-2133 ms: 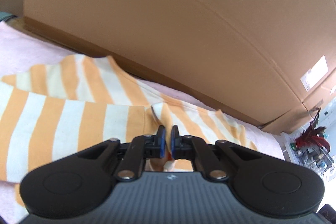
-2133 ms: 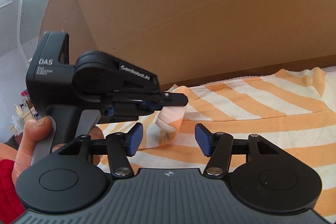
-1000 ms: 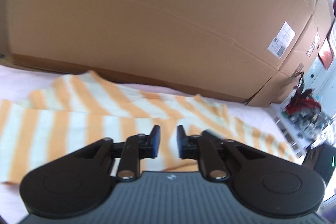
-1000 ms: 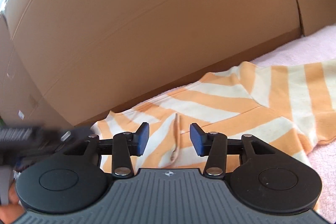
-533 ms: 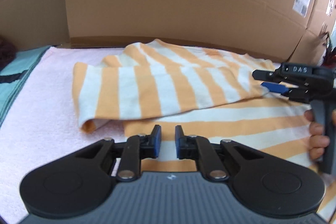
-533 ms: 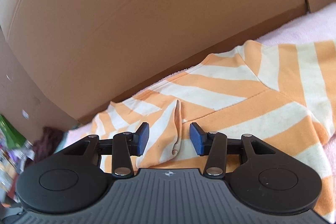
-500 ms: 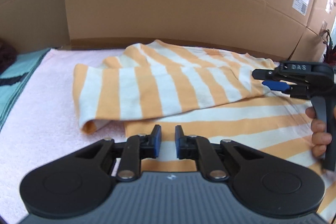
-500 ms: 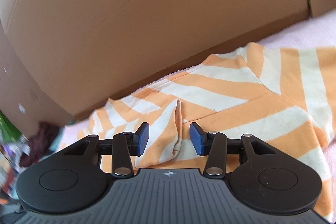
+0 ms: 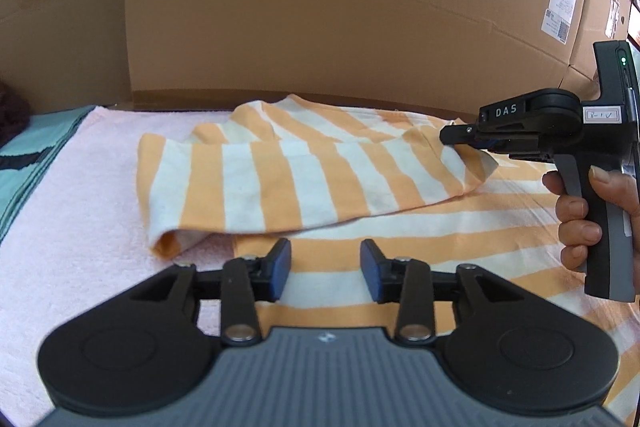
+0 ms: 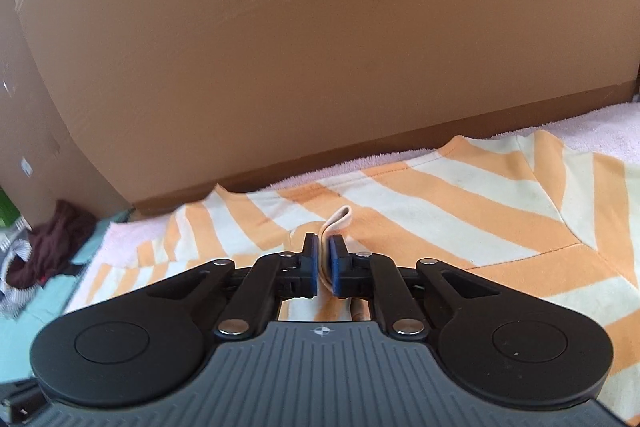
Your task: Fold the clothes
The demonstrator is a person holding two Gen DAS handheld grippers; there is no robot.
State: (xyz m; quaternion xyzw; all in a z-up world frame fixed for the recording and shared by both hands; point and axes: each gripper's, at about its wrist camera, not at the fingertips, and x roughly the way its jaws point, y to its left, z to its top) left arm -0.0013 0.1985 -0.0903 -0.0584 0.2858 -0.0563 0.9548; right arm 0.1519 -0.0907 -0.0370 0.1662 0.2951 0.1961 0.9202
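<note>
Striped shirt (image 9: pixel 304 183), orange and cream, lies spread on a pink towel (image 9: pixel 80 195) in front of a wall of cardboard boxes (image 9: pixel 320 7), with one sleeve already laid across the body. The step in hand looks like tidying that folded sleeve. The right claw (image 10: pixel 324 263) is pinched tight on a small raised ridge of fabric near the sleeve's end, the cloth standing up between its blue pads; in the left wrist view the person's hand (image 9: pixel 588 207) holds that tool at the shirt's right edge. The left claw (image 9: pixel 325 269) hovers low over the near part of the shirt, its jaws opening with nothing between them, only flat striped fabric below.

Next, by my reading, the right claw needs to draw its pinch so the sleeve lies straight and flat. The left claw should come down on a near edge, perhaps the loose cuff at the sleeve's left end, and close on one layer only, so the next fold carries evenly.
</note>
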